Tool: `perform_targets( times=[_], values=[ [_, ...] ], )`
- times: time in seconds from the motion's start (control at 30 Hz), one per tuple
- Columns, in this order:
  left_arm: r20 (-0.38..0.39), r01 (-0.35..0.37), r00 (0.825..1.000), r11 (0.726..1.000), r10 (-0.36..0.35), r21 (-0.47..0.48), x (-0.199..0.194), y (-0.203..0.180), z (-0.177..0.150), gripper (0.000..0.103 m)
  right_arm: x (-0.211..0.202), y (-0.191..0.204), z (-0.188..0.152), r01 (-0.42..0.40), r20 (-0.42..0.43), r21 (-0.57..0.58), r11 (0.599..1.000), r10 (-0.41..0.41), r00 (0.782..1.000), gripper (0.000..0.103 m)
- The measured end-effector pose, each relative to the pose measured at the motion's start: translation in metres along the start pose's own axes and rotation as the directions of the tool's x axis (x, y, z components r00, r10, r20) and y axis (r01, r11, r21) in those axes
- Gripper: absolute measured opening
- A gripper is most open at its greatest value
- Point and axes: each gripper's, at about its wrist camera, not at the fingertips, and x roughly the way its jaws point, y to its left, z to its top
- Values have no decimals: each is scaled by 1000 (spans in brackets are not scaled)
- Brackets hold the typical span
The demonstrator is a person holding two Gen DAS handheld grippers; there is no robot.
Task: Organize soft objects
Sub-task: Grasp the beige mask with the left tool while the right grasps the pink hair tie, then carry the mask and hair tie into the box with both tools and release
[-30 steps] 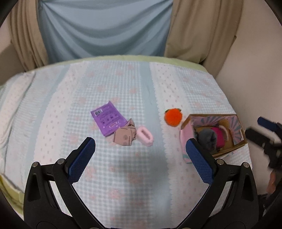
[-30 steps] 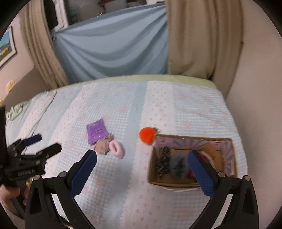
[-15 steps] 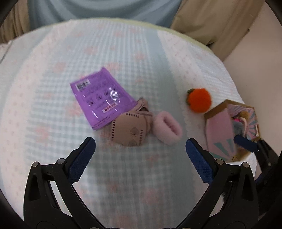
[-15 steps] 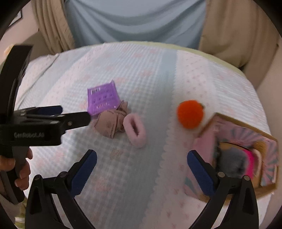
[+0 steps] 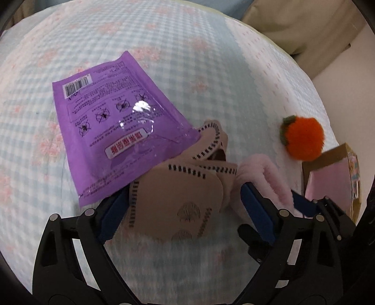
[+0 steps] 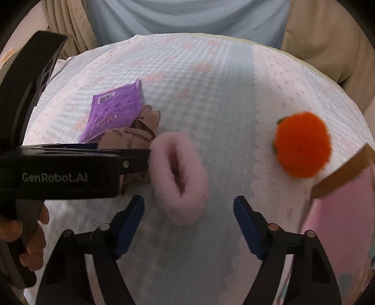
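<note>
Jaws closing: mask (image 5: 182, 194), scrunchie (image 6: 179, 180).

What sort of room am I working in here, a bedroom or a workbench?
Most likely a bedroom: the work surface is a bed under a soft quilted, pastel checked bedspread, with beige curtains and a draped blue cloth hanging behind it. No hard tabletop shows.

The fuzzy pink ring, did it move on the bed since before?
No. The pink ring lies beside the tan mask, same as before; only the cameras came down closer.
</note>
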Motion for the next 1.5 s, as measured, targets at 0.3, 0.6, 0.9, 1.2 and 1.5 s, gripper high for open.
perform_targets(
  times=[0.3, 0.6, 0.9, 1.2, 1.5],
  values=[
    [36, -55, 998, 998, 55, -9, 7, 1, 11, 66, 14, 5, 9, -31, 10, -27, 999, 31, 999, 37],
    [46, -86, 995, 995, 84, 44, 4, 0, 9, 58, 15, 8, 9, -38, 15, 4, 999, 38, 999, 26],
    [67, -76, 995, 996, 72, 45, -15, -1, -6, 46, 4, 3, 13, -15, 39, 41, 999, 13, 999, 25],
    [80, -50, 996, 998, 47, 36, -37, -4, -16, 38, -20, 1, 13, 1, 68, 71, 997, -6, 998, 25],
    [117, -40, 992, 999, 36, 33, -78, -16, -21, 38, -65, -2, 17, 19, 106, 100, 995, -30, 994, 25]
  ],
)
